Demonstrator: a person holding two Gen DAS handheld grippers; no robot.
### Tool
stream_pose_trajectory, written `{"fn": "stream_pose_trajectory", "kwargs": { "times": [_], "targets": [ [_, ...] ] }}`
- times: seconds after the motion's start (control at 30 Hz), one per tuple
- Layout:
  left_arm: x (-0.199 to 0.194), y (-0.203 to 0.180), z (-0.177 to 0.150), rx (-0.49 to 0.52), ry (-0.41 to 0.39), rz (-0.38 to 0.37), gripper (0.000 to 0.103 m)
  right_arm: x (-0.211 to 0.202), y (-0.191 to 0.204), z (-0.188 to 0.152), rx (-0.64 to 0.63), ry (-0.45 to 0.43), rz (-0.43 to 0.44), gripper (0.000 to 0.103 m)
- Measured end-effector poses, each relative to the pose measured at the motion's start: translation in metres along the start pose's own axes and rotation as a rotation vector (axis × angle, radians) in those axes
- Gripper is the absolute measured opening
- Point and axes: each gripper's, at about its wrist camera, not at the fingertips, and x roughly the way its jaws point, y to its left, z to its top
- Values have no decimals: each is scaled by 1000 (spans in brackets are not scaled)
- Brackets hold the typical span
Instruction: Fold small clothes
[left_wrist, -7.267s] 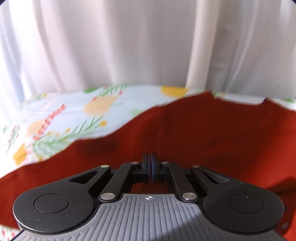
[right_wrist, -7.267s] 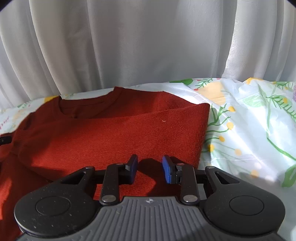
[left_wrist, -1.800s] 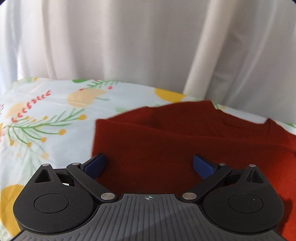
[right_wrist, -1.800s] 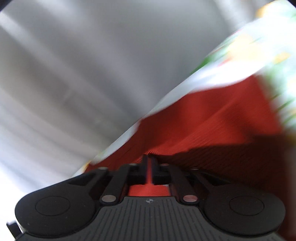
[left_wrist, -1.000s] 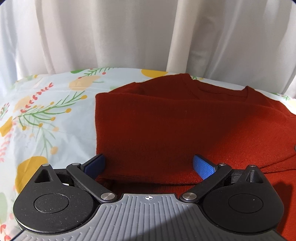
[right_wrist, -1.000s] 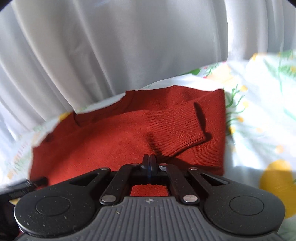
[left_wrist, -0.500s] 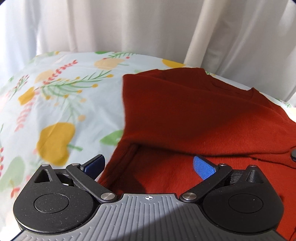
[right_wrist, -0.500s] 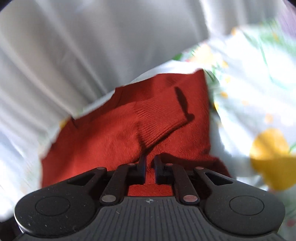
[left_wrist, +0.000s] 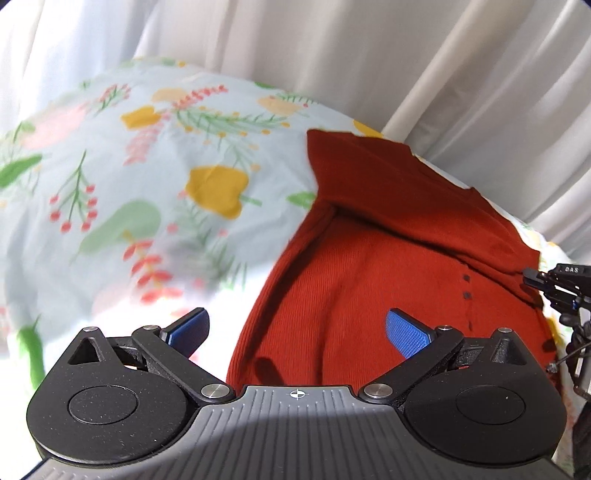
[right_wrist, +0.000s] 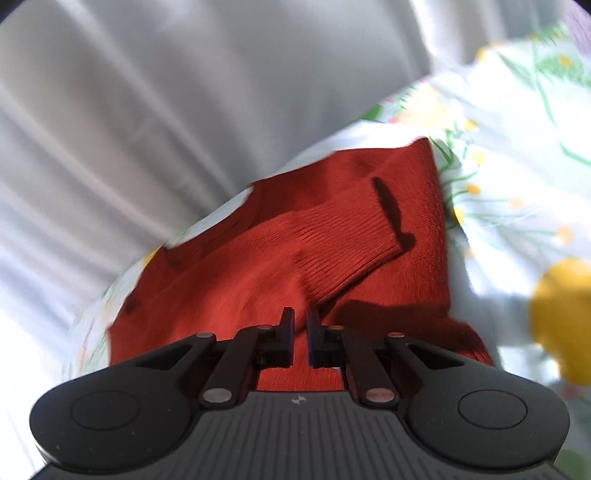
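A rust-red knit sweater (left_wrist: 388, 266) lies on a floral sheet (left_wrist: 147, 192), with both sleeves folded across its body. My left gripper (left_wrist: 297, 328) is wide open and empty, just above the sweater's near left edge. The same sweater shows in the right wrist view (right_wrist: 332, 251), with a ribbed sleeve cuff (right_wrist: 354, 240) lying on top. My right gripper (right_wrist: 300, 336) has its jaws parted by a narrow gap above the sweater, with nothing held between them. The right gripper's tip (left_wrist: 557, 284) shows at the right edge of the left wrist view.
White curtains (left_wrist: 369, 55) hang close behind the bed, and they also show in the right wrist view (right_wrist: 184, 92). The floral sheet spreads to the left of the sweater and to its right (right_wrist: 517, 184).
My right gripper has let go of the sleeve and its jaws have parted slightly. My left gripper, still open, has drawn back and swung left, toward the sweater's near left edge.
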Motion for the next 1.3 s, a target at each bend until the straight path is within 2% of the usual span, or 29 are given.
{"fn": "stream_pose_trajectory", "kwargs": {
  "times": [0.03,0.07,0.13,0.17,0.23,0.3,0.37,0.43,0.53,0.6,0.63,0.7,0.77,0.83,0.87,0.9,0.97,1.17,1.23,1.3],
  "targets": [
    [-5,5,-7,-9,19,-12,103,-16,-1,-6,-20,9,38,12],
    [-8,10,-13,-13,40,-18,103,-33,-4,-15,-40,27,79,25],
    [-12,17,-26,-23,75,-12,103,-70,-11,-38,-88,81,150,44],
    [-14,20,-33,-34,95,-18,103,-89,-15,-53,-120,112,161,49],
    [-15,26,-44,-63,140,-58,103,-124,-22,-82,-181,159,138,54],
    [-16,29,-55,-94,189,-111,100,-151,-31,-107,-208,187,76,54],
    [-13,30,-60,-109,235,-146,88,-167,-41,-121,-183,198,20,54],
    [-8,30,-62,-116,269,-169,86,-175,-53,-129,-135,195,-5,54],
    [-2,37,-65,-132,312,-148,81,-176,-69,-137,-58,200,-41,52],
    [0,42,-65,-152,325,-157,76,-176,-76,-142,-32,210,-47,45],
    [0,45,-66,-165,340,-166,73,-174,-79,-144,-20,211,-45,44],
    [0,50,-67,-186,356,-187,58,-174,-83,-146,6,218,-54,37],
    [0,53,-69,-202,359,-200,54,-173,-85,-148,27,228,-58,29],
    [0,55,-71,-201,369,-206,39,-171,-85,-150,43,243,-65,23],
    [2,55,-73,-206,384,-207,21,-170,-86,-152,42,249,-67,20],
    [5,55,-74,-210,400,-204,13,-170,-85,-153,39,255,-70,19],
    [6,56,-76,-207,399,-208,13,-169,-84,-154,29,264,-76,11],
    [2,52,-74,-180,388,-227,8,-168,-80,-156,29,274,-69,5],
    [-4,51,-69,-192,360,-249,7,-170,-83,-153,73,268,-15,5],
    [-11,48,-58,-215,319,-284,6,-172,-86,-147,141,248,75,5]
  ]
}}
